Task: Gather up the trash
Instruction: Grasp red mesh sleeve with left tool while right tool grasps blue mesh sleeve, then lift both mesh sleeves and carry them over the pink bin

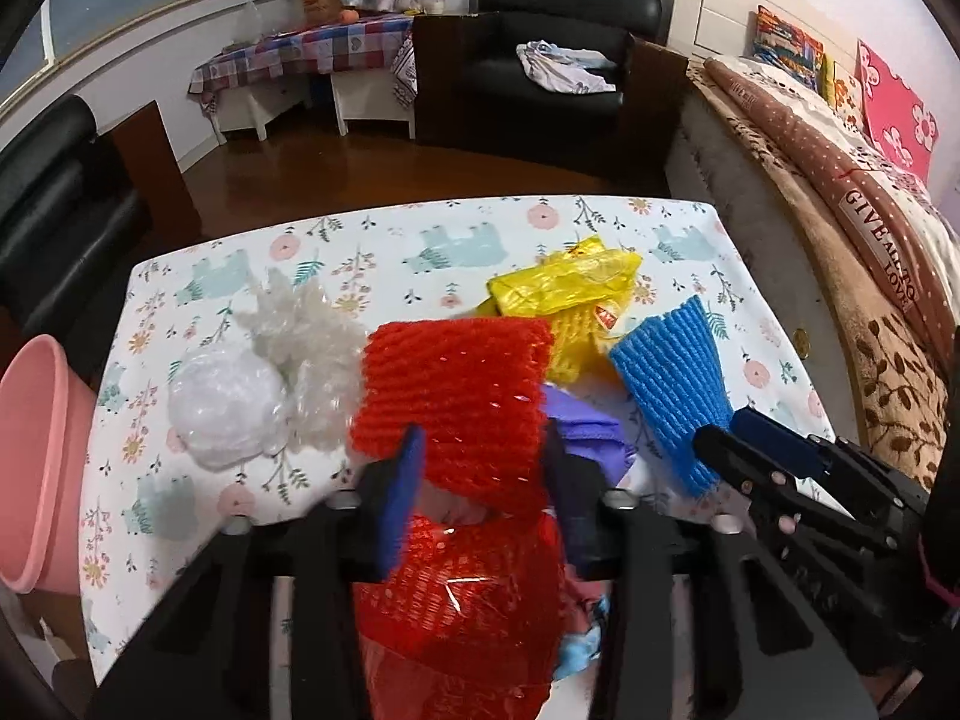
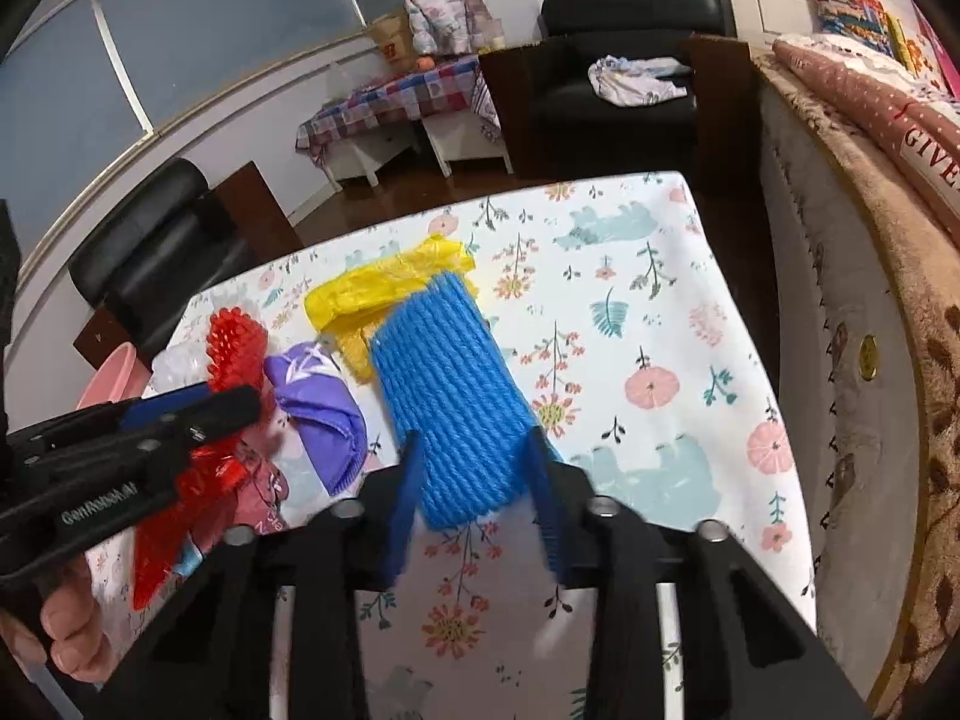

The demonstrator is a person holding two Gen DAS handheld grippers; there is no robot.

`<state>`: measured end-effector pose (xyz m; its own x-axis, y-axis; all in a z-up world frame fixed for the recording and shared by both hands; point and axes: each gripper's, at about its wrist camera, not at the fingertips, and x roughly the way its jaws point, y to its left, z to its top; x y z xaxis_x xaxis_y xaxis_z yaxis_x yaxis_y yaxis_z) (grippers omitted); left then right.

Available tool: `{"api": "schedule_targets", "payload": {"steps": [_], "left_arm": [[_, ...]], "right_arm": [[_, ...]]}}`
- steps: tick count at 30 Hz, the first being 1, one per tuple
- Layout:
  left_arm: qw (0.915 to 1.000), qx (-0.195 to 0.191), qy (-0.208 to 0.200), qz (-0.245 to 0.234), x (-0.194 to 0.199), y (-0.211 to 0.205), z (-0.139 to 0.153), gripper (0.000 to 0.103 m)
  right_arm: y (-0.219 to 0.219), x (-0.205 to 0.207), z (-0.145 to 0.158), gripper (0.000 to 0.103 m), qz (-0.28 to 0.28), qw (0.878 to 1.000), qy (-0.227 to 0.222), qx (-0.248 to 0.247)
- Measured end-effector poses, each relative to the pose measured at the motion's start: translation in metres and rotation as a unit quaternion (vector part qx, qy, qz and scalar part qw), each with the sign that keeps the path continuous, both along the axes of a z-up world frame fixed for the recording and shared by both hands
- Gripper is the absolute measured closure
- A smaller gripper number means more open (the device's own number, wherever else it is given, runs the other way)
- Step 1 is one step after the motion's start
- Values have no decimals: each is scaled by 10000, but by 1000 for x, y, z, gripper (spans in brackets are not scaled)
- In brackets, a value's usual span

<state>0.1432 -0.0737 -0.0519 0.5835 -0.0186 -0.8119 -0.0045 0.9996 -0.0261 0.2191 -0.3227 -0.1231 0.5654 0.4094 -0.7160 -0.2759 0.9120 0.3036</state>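
My left gripper (image 1: 480,450) is shut on a red foam net sleeve (image 1: 456,396), held over the table, with a red plastic bag (image 1: 456,612) under it. My right gripper (image 2: 474,450) is shut on a blue foam net sleeve (image 2: 450,396), which also shows in the left wrist view (image 1: 672,384). A yellow plastic bag with a yellow net (image 1: 570,294) lies behind them. Crumpled clear plastic (image 1: 264,384) lies at the table's left. A purple wrapper (image 2: 318,408) lies between the grippers.
A pink bin (image 1: 36,468) stands off the table's left edge. The table (image 2: 660,360) has a floral cloth. A bed (image 1: 870,300) runs along the right. A black armchair (image 1: 558,60) and a side table (image 1: 300,60) stand beyond.
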Motion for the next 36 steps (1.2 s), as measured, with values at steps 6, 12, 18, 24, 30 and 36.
{"api": "schedule_targets", "payload": {"steps": [6, 12, 18, 24, 30, 36], "left_arm": [[9995, -25, -302, -18, -16, 10, 14, 94], [9979, -107, -646, 10, -37, 25, 35, 95], [9952, -241, -935, 170, -60, 41, 56, 95], [9930, -224, -1105, 338, -81, 51, 67, 95], [9910, -182, -1213, 543, -100, 60, 69, 95], [9882, -105, -1328, 754, -117, 69, 73, 95]], "right_arm": [[0, -5, 2, 93, 78, 9998, -16, 162], [0, -12, 11, 95, 155, 9991, -120, 365], [4, -25, 25, 95, 304, 9974, -301, 578], [9, -38, 41, 95, 435, 9953, -553, 670], [22, -53, 52, 95, 701, 9924, -692, 742], [32, -69, 64, 95, 948, 9885, -881, 779]]}}
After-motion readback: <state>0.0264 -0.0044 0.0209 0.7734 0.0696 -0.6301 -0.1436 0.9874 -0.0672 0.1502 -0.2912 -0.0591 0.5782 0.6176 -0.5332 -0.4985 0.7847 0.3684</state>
